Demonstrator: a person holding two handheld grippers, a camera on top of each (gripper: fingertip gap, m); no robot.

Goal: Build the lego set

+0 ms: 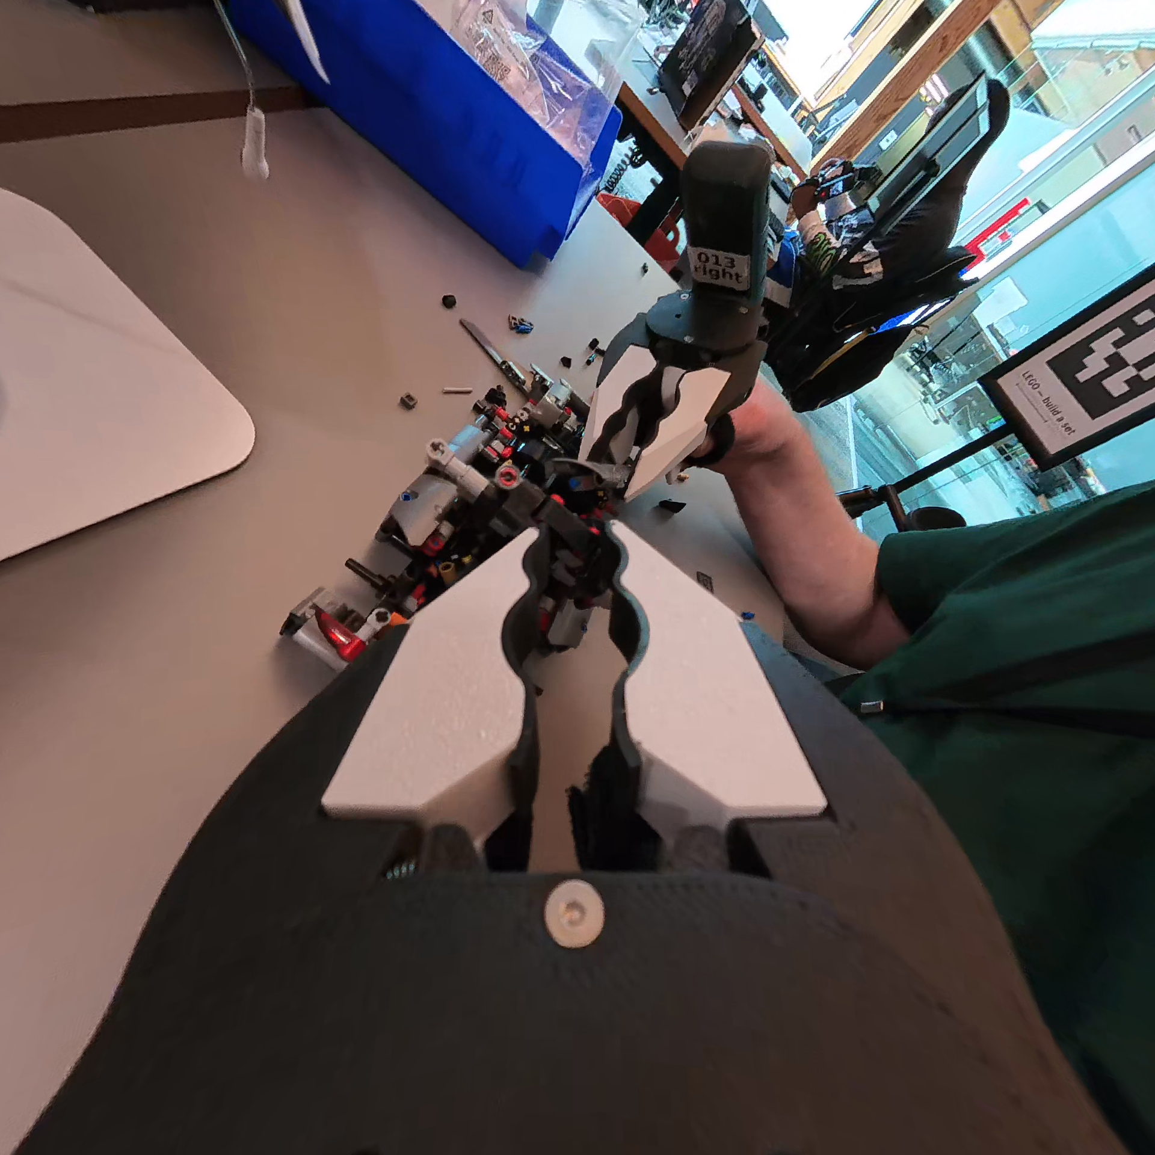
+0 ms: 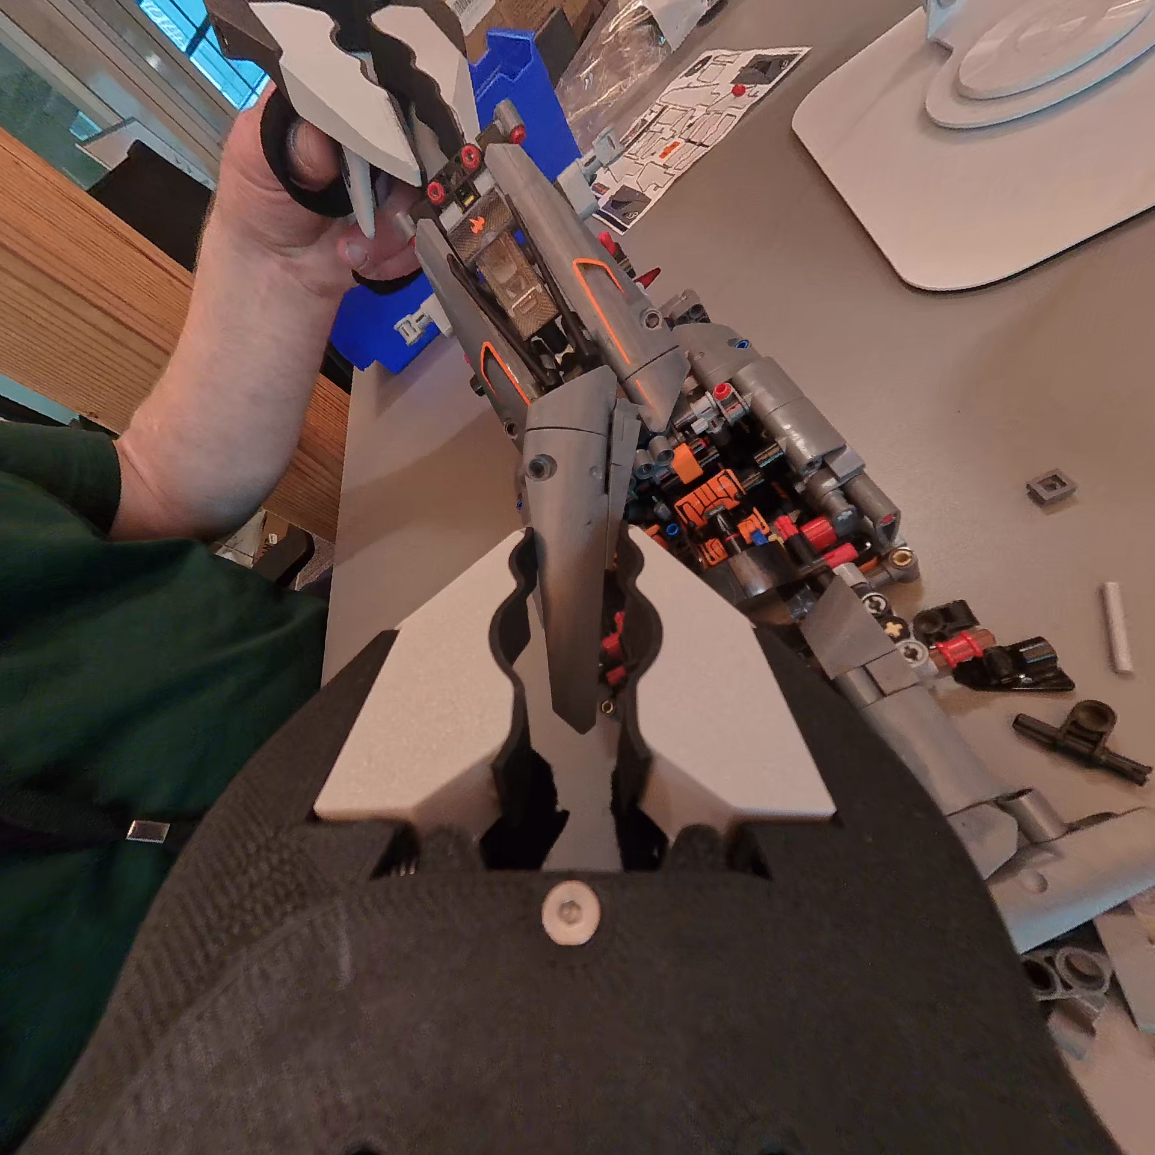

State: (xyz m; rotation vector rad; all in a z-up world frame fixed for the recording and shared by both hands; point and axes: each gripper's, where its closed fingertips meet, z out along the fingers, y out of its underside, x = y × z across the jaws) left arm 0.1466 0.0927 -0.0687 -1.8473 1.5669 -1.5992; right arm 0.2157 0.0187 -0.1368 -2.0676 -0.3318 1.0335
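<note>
I have the half-built lego model [image 2: 687,437] lying on the grey table [image 2: 937,375], and everything else I place by it. My right gripper [image 2: 578,625] is closed on the model's grey pointed panel [image 2: 572,562]; my left gripper [image 1: 572,562] clamps the model's dark framework at the opposite end. I judge this a seating step — one end braced while the panel is pressed or swung home. The next move calls for a steady push along the panel's joint without twisting the frame. Loose pieces [image 2: 1000,662] lie just beside the model, the white stand base [image 2: 969,187] beyond it, the blue bin [image 1: 437,125] behind — little sweeping room, clearer upward.
</note>
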